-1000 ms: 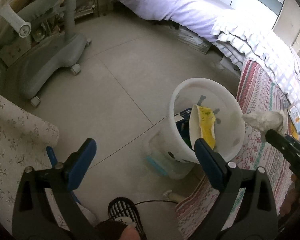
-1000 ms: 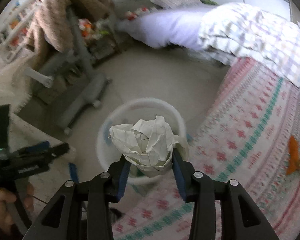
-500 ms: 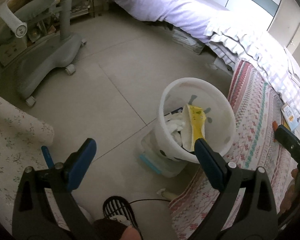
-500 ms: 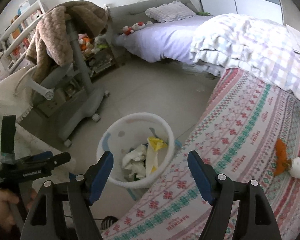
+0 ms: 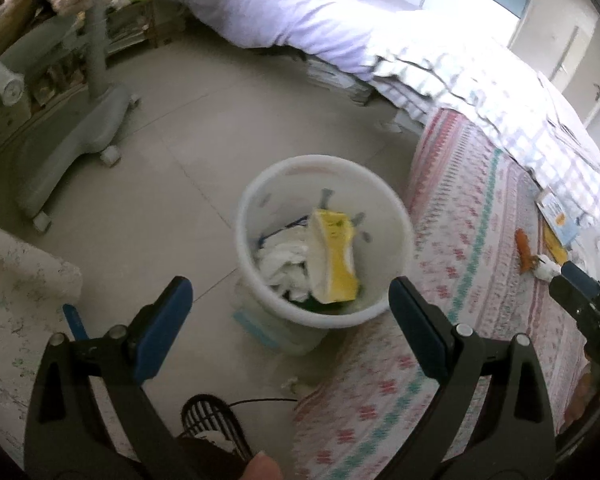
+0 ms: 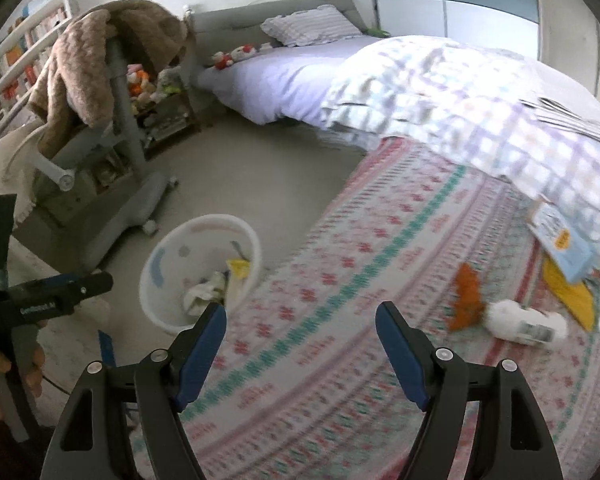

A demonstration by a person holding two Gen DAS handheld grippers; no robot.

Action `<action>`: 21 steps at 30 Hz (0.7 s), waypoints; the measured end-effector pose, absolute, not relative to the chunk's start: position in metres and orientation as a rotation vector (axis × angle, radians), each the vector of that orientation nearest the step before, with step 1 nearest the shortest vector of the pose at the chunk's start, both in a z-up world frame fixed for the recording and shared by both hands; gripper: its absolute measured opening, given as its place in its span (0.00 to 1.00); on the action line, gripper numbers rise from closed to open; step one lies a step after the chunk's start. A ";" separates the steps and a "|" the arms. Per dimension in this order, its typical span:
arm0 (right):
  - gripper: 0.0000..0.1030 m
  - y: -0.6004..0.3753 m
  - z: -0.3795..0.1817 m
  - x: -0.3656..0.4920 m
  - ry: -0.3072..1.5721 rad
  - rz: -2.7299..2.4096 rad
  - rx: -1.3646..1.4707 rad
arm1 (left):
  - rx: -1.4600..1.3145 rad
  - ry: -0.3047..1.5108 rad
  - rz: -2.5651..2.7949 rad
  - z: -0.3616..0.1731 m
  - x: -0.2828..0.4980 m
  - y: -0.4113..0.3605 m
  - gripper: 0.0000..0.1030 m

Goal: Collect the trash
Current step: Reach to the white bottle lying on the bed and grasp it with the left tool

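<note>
Right gripper (image 6: 300,334) held low over the patterned rug (image 6: 340,320), jaws wide apart, nothing between them. Left gripper (image 5: 290,308) likewise spread and empty, hovering above the white bin (image 5: 384,200) at twelve o'clock from its tips.

Inside that bin: crumpled white paper (image 5: 284,260) at nine o'clock of the opening, a yellow carton (image 5: 336,256) leaning toward three o'clock, something green and dark half hidden beneath. Bin seen again from the right wrist at ten o'clock (image 6: 168,256), standing on bare floor just beside the rug's edge.

Further out on the rug, at two o'clock from the right gripper: an orange scrap (image 6: 466,300), touching or nearly touching a small white bottle (image 6: 524,322) lying on its side. Beyond these, at the rug's far edge under the checked quilt (image 6: 460,100), a yellow flat packet (image 6: 568,292) partly under a pale blue printed box (image 6: 560,240).

Orange scrap judged light, soft and limp, probably film or peel: best pinched across a raised fold, not at the flat edge. Bottle judged light, stiff and smooth, apt to roll or squirt sideways: best taken across the middle of the body, jaws square to its long axis. Flat packet likely hard to lift off the pile; an exposed corner the better hold.
</note>
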State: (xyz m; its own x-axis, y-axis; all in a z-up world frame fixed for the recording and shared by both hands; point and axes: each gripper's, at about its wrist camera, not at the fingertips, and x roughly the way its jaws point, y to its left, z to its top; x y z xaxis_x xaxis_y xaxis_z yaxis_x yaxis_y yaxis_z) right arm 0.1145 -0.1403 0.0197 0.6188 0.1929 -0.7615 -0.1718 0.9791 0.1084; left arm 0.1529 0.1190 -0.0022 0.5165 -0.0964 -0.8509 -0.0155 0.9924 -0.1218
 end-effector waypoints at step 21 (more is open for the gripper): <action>0.76 -0.330 0.022 0.091 0.937 -0.110 0.238 | 0.135 1.003 -0.304 0.014 0.153 -0.063 0.95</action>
